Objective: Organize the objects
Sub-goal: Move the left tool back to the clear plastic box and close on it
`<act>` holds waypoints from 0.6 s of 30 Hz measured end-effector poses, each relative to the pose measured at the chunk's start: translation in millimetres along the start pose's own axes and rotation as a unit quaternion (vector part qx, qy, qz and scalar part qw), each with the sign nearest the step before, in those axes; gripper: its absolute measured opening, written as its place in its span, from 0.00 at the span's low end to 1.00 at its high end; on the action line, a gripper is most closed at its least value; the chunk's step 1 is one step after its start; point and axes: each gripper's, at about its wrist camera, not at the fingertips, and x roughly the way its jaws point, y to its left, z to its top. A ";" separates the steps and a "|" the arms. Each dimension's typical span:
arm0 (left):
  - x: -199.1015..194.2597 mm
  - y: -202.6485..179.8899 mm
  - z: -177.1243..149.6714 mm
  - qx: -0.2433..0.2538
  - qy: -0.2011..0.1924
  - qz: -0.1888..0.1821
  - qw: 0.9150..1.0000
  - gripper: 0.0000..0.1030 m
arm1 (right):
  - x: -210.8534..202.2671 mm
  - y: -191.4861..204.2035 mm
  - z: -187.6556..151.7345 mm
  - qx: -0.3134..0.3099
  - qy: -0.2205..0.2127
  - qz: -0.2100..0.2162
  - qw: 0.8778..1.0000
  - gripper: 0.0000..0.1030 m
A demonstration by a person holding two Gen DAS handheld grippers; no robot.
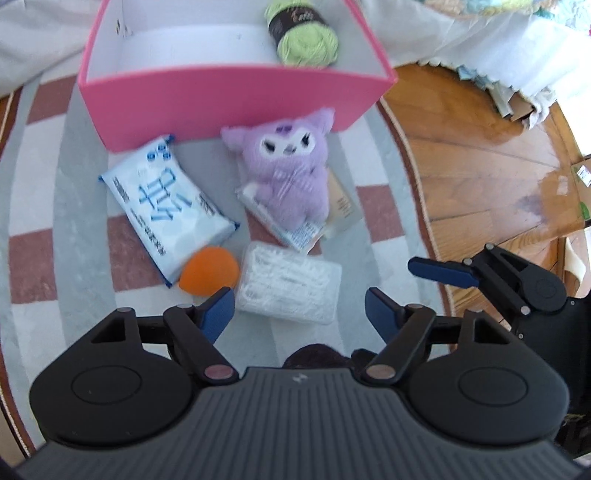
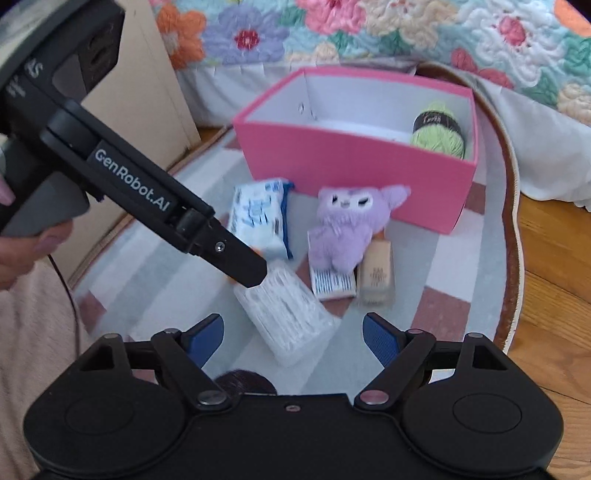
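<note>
The clear plastic case of white sticks (image 1: 290, 286) lies on the checked rug (image 1: 55, 206) just ahead of the left gripper (image 1: 299, 308), between the lines of its 2 blue pads, which stand apart with nothing pressed between them. Touching the case's left end is an orange ball (image 1: 208, 275), and left of that a blue-and-white tissue pack (image 1: 168, 206) angles away from the claw. Straight beyond the case a purple plush toy (image 1: 286, 173) lies on a flat printed packet (image 1: 295, 230), with a beige bottle (image 1: 341, 210) just to its right. Farther out stands the pink box (image 1: 229, 99), open on top, holding a green yarn ball (image 1: 304, 37) in its far right corner. The right gripper (image 2: 293, 338) hangs with its jaws apart and empty, the case (image 2: 286, 317) just ahead between its pads. Only the right wrist view shows the left gripper's body crossing from the upper left, a hand (image 2: 26, 243) on its handle, its fingertip above the case's far end and hiding most of the ball; it also shows a flowered quilt (image 2: 369, 33) behind the box. Only the left wrist view shows the ball whole, and wooden floor (image 1: 480, 155) to the right of the rug.
</note>
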 end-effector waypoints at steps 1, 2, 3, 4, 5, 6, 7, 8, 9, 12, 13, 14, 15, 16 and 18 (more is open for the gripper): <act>5.2 1.8 -1.6 -0.001 0.001 0.003 1.000 0.71 | 4.2 1.2 -2.6 -0.002 0.002 -0.001 1.000 0.83; 10.1 3.6 -3.2 -0.001 0.001 0.006 1.000 0.66 | 8.4 2.1 -5.4 -0.002 0.003 0.000 1.000 0.83; 15.5 6.0 -4.7 -0.003 0.003 0.010 1.000 0.64 | 11.9 2.2 -8.0 0.001 0.004 0.002 1.000 0.83; 19.9 8.6 -5.8 -0.007 0.006 0.013 1.000 0.62 | 15.2 2.4 -10.4 0.006 0.005 0.004 1.000 0.83; 23.6 11.2 -7.3 -0.011 0.007 0.013 1.000 0.61 | 18.7 2.5 -12.7 0.011 0.005 0.006 1.000 0.83; 27.7 13.6 -9.2 -0.013 0.007 0.013 1.000 0.60 | 22.2 2.7 -14.6 0.017 0.007 0.008 1.000 0.83; 30.9 15.0 -10.6 -0.015 0.007 0.013 1.000 0.59 | 25.7 2.7 -15.9 0.020 0.007 0.009 1.000 0.82; 34.1 16.9 -11.9 -0.017 0.008 0.015 1.000 0.57 | 28.3 3.1 -17.2 0.022 0.007 0.009 1.000 0.82; 36.7 18.4 -13.1 -0.019 0.006 0.018 1.000 0.57 | 30.5 3.8 -18.2 0.024 0.007 0.008 1.000 0.82; 41.9 20.4 -16.4 -0.017 -0.008 0.030 0.999 0.57 | 36.9 5.6 -19.9 0.026 0.013 0.009 1.000 0.82; 43.7 20.5 -17.3 -0.016 -0.013 0.032 0.999 0.57 | 39.0 6.0 -20.3 0.026 0.017 0.011 0.999 0.82; 46.2 20.5 -18.3 -0.014 -0.017 0.033 0.999 0.57 | 41.4 6.4 -20.9 0.026 0.019 0.011 0.999 0.82; 47.9 20.5 -18.7 -0.015 -0.016 0.031 0.999 0.57 | 43.6 6.4 -21.5 0.027 0.021 0.012 0.999 0.82; 48.9 19.9 -18.7 -0.014 -0.015 0.029 0.999 0.57 | 45.7 6.4 -22.0 0.029 0.023 0.012 0.999 0.82; 48.6 17.7 -18.9 -0.007 -0.023 0.028 0.999 0.57 | 49.6 6.0 -22.9 0.034 0.024 0.015 0.999 0.82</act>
